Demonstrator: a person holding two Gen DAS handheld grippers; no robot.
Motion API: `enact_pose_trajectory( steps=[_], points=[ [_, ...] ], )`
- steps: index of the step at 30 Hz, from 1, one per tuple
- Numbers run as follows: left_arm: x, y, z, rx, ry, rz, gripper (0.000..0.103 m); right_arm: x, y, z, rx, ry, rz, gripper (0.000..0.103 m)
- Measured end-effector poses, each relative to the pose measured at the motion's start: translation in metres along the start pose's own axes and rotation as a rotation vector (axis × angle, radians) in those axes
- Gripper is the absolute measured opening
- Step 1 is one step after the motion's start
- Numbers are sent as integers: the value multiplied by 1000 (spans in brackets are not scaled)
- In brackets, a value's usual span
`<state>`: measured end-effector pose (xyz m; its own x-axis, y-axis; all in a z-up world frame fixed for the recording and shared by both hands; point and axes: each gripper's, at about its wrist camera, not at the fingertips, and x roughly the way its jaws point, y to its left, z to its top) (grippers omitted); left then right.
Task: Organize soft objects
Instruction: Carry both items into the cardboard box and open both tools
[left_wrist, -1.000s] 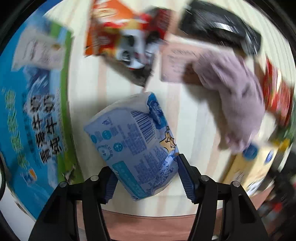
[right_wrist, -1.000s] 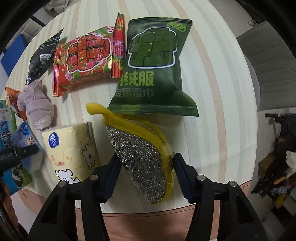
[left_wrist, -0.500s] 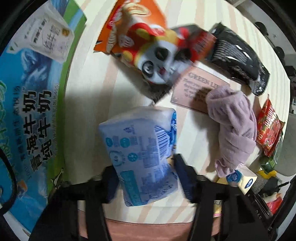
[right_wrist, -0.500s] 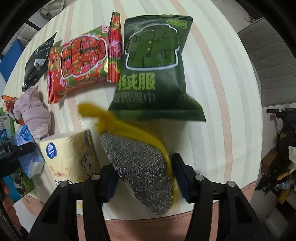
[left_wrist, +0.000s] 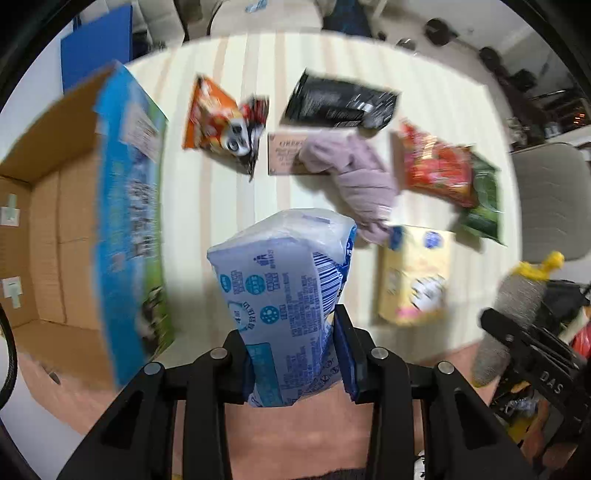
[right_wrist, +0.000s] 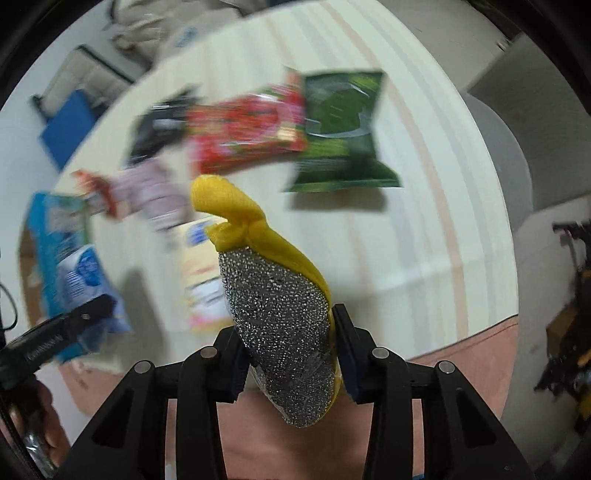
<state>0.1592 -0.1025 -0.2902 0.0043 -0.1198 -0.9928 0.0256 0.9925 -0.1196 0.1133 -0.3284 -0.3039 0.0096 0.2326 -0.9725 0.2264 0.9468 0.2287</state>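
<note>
My left gripper is shut on a blue-and-white tissue pack and holds it above the striped table. My right gripper is shut on a yellow sponge with a silver scouring face, lifted off the table. The sponge also shows in the left wrist view, and the tissue pack in the right wrist view. An open cardboard box with a blue printed side stands at the left.
On the table lie an orange snack bag, a black pouch, a mauve cloth, a red bag, a green wipes pack and a yellow tissue pack. A grey chair stands at the right.
Both grippers have risen from the table with their loads. The tissue pack and the sponge were resting on the table and are now held in the air; the views pulled back.
</note>
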Motion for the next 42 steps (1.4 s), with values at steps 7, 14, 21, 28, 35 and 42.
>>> enact_pose_trajectory(
  steps=[7, 14, 21, 28, 35, 42],
  points=[
    [-107, 66, 30, -21, -134, -18, 33, -87, 108, -16, -157, -50, 177, 43],
    [-137, 190, 73, -76, -173, 30, 33, -79, 272, 5, -254, -60, 236, 43],
    [-88, 307, 126, -151, -66, -46, 33, 2, 401, 51, -228, -23, 147, 43],
    [-19, 348, 165, -139, 36, -97, 34, 87, 452, 76, -206, 36, 20, 43],
    [23, 339, 184, -59, 116, -155, 34, 125, 460, 89, -173, 55, -49, 43],
    [53, 327, 197, -8, 179, -163, 41, 139, 462, 92, -174, 41, -111, 45]
  ],
)
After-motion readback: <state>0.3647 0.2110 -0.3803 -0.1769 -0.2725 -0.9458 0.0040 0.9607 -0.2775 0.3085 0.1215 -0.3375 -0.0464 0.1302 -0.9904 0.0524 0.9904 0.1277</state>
